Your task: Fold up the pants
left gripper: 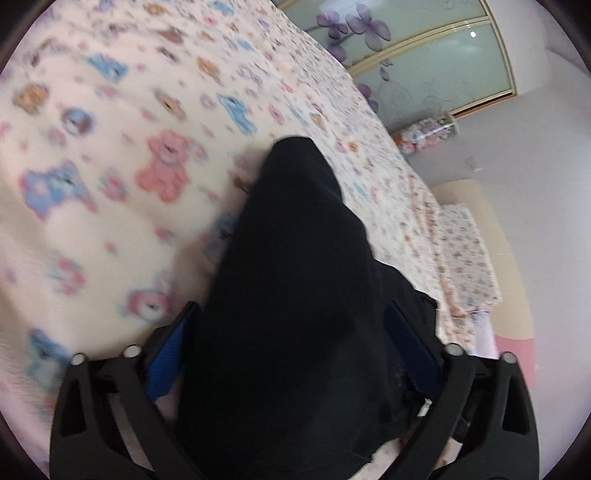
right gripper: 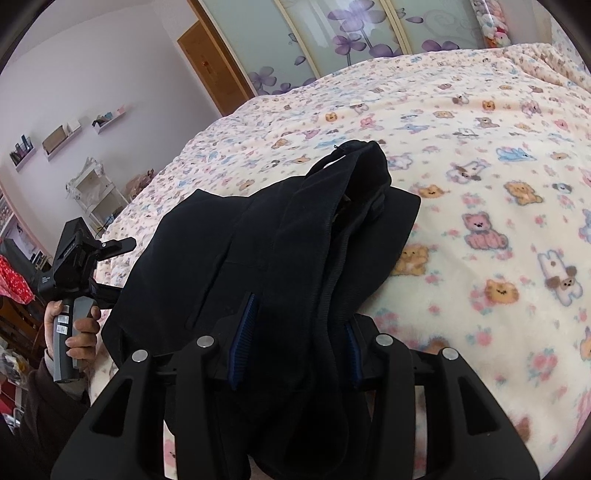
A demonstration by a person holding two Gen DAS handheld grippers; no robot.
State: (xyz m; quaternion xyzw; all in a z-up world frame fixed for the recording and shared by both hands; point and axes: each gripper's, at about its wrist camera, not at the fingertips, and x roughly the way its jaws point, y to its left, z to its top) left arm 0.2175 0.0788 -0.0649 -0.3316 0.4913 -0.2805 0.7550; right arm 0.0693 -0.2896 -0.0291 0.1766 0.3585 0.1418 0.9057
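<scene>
In the left wrist view the black pants [left gripper: 295, 266] fill the middle of the picture, from the lower edge up to about 12 o'clock of the centre. The left claw [left gripper: 291, 332] has its two blue-padded fingers [left gripper: 166, 360] on both sides of the cloth, and the cloth passes between them, so the claw is clamped on the pants. This view is blurred on the left half. Behind the pants lies the bed [left gripper: 110, 110], covered with a cream blanket printed with small bears in pink, blue and brown.

In the right wrist view the pants [right gripper: 280, 240] lie in a bunched heap on the blanket of the bed [right gripper: 480, 166], with several thick folds one over the other. The near edge of the heap goes between the blue-padded fingers [right gripper: 242, 343] of the right claw [right gripper: 295, 350], which is closed on the cloth. At 9 o'clock of this view the person's left hand [right gripper: 79, 328] grips the grey handle of the other gripper tool, at the left border of the pants.

At 12 o'clock, behind the bed, stands a wardrobe [right gripper: 351, 33] with glass doors and purple flowers on them. At 10 o'clock some wall shelves [right gripper: 59, 138] hang on the pale wall.
</scene>
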